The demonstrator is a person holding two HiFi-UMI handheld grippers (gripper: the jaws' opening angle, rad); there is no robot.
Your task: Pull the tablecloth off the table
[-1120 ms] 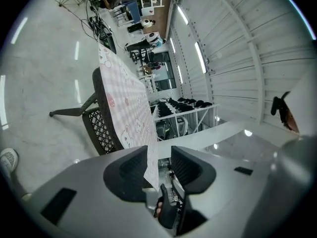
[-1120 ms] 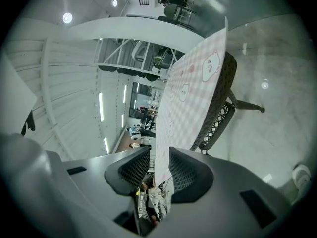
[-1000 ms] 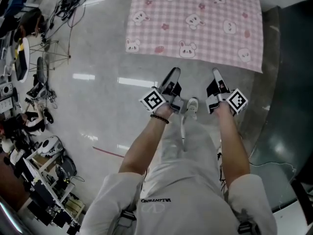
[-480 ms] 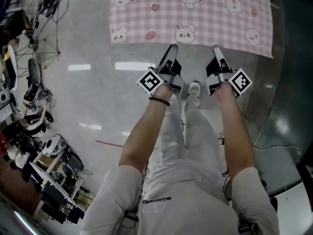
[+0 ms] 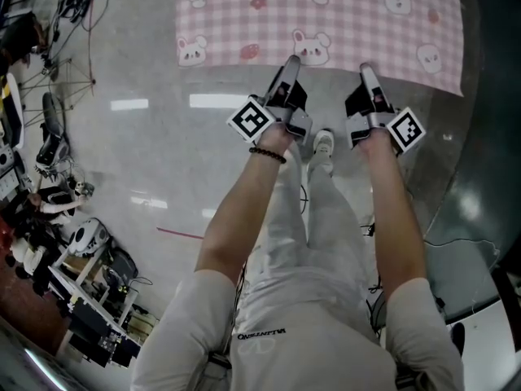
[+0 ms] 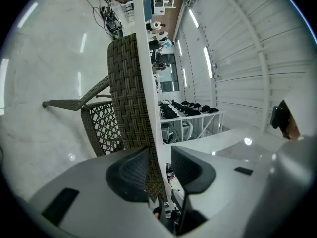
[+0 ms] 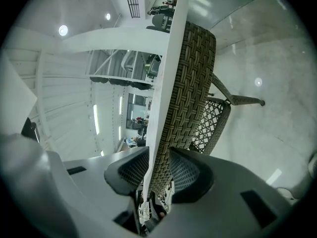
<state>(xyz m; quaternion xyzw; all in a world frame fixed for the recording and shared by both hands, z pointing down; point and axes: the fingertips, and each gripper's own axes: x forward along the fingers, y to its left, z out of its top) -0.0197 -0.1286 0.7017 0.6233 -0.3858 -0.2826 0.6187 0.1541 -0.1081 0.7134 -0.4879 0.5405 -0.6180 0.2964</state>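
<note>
pink checked tablecloth [image 5: 326,23], woven wicker rim [image 6: 131,98]

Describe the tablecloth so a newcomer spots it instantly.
On the glossy grey floor, look at the top of the head view, just ahead of the left gripper and right gripper. The tablecloth lies spread flat there: pink-and-white check printed with white bunny faces, the only pink, patterned thing in view.

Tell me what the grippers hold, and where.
The near edge of the tablecloth sits between the jaws of left gripper and right gripper; whether either clamps it cannot be told.
</note>
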